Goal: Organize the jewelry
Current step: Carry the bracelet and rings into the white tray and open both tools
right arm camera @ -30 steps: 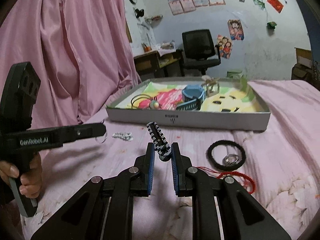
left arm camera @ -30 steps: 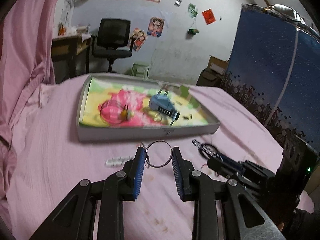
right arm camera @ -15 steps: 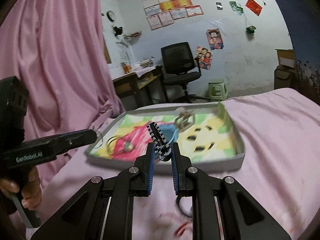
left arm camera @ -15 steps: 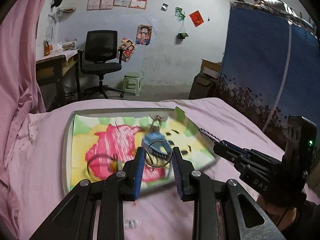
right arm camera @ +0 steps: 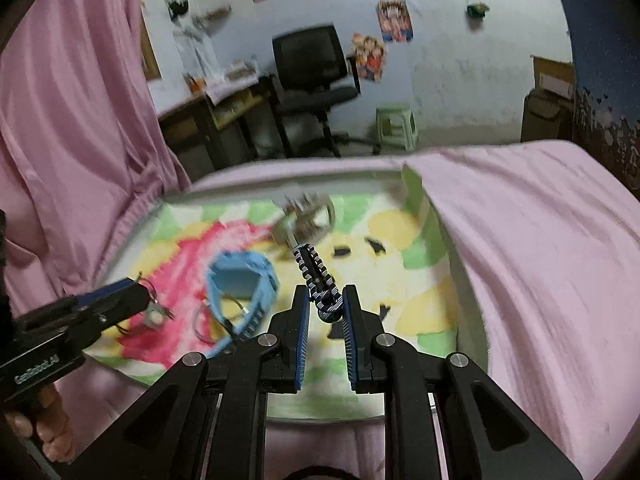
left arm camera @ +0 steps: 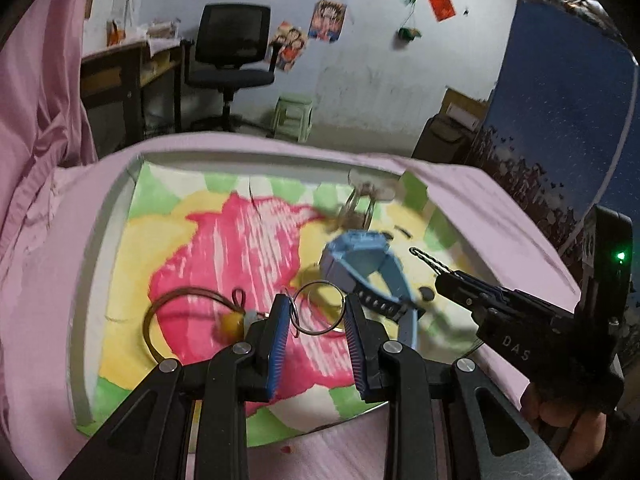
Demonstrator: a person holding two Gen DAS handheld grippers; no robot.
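Both grippers now hang over the tray (left arm camera: 94, 264): left gripper (left arm camera: 317, 314) jaws pinch the metal ring (left arm camera: 318, 307), right gripper (right arm camera: 325, 311) jaws clamp the striped bracelet (right arm camera: 314, 274).

Two hand-held grippers, both matte black: the left gripper (left arm camera: 316, 312) and the right gripper (right arm camera: 324, 304) each carry ribbed blue pads (left arm camera: 279, 344) on angular linkage arms fixed with round silver screws (left arm camera: 392, 346). The right unit's body bears white "DAS" lettering and a green indicator light (left arm camera: 620, 256) — the left's reads "GenRobot.AI". Bare hands (right arm camera: 48, 428) wrap the handles.
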